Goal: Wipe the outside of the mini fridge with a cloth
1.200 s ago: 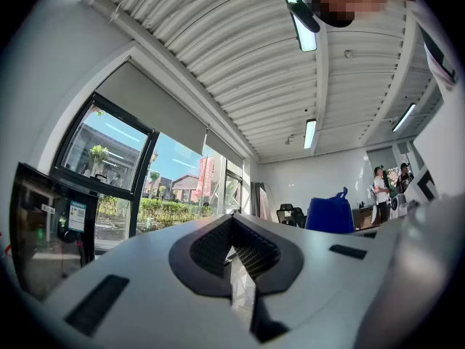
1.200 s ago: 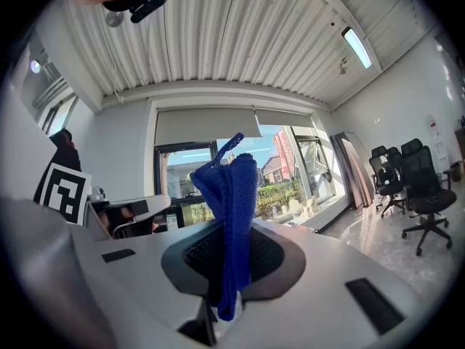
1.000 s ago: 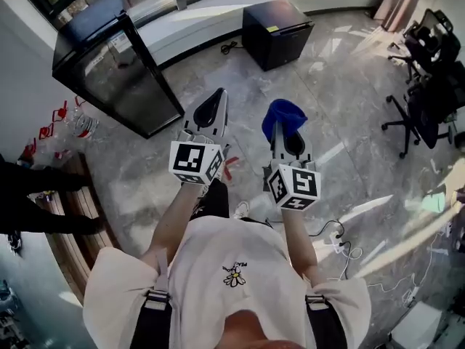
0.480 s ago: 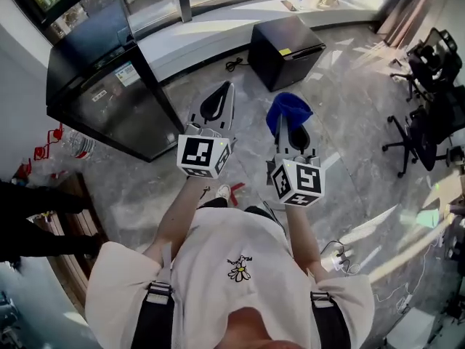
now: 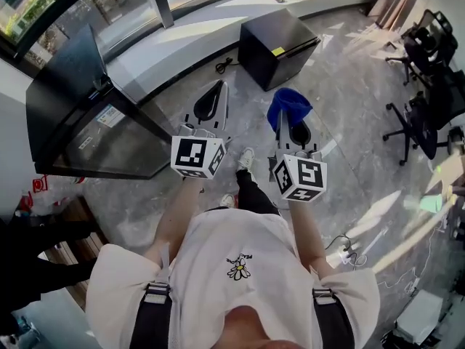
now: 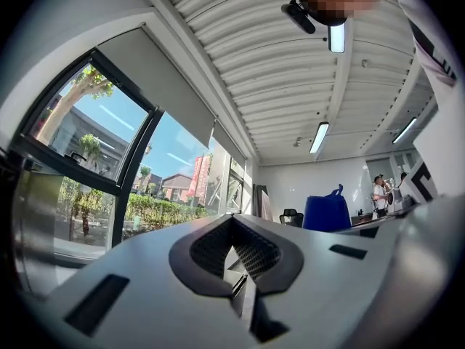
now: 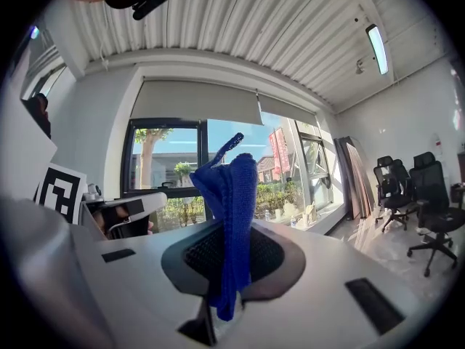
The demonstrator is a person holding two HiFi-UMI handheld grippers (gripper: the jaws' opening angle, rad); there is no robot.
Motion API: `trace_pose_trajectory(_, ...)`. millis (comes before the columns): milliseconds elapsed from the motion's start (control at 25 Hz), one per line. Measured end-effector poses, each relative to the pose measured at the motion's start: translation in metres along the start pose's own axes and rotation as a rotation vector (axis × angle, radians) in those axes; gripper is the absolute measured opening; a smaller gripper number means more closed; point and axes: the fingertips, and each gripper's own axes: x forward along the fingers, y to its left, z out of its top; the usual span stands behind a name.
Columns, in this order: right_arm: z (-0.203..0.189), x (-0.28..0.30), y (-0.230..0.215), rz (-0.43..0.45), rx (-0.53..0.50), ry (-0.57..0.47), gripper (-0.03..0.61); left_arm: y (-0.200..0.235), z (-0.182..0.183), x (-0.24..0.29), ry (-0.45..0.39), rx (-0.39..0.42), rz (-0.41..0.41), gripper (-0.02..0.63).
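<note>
— Where's the cloth?
— My right tongs [image 5: 282, 118] are clamped on it. The blue cloth [image 5: 289, 104] sticks up out of them, just right of centre in the head view.
— And the other side?
— My left tongs [image 5: 217, 89] are closed with nothing between them, left of the cloth.
— The fridge?
— The black mini fridge [image 5: 276, 46] stands on the floor [image 5: 349, 86] at upper centre, beyond both tongs and apart from the cloth. A tall glass-door cabinet [image 5: 80, 122] fills the upper left.
</note>
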Motion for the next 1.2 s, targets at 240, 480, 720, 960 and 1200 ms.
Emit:
trace_pose_trajectory(240, -0.002, 0.089, -0.043, 0.012, 0.009, -0.009, 0.061, 0.024, -0.015, 0.09, 0.0, 0.021, -0.004, 0.005)
trace_pose_trajectory(480, 0.014, 0.186, -0.093, 0.017, 0.048, -0.015, 0.061, 0.053, -0.009, 0.194, -0.033, 0.044, 0.001, 0.005)
trace_pose_trajectory(720, 0.03, 0.252, -0.12, 0.05, 0.029, -0.028, 0.061, 0.066, -0.01, 0.259, -0.048, 0.057, 0.003, 0.005)
trace_pose_trajectory(960, 0.046, 0.284, -0.128, 0.038, 0.031, -0.055, 0.061, 0.086, -0.02, 0.293, -0.02, 0.053, -0.001, 0.005)
trace_pose_trajectory(1200, 0.061, 0.306, -0.141, 0.013, 0.035, -0.074, 0.061, 0.096, -0.017, 0.321, -0.025, 0.054, -0.019, 0.005)
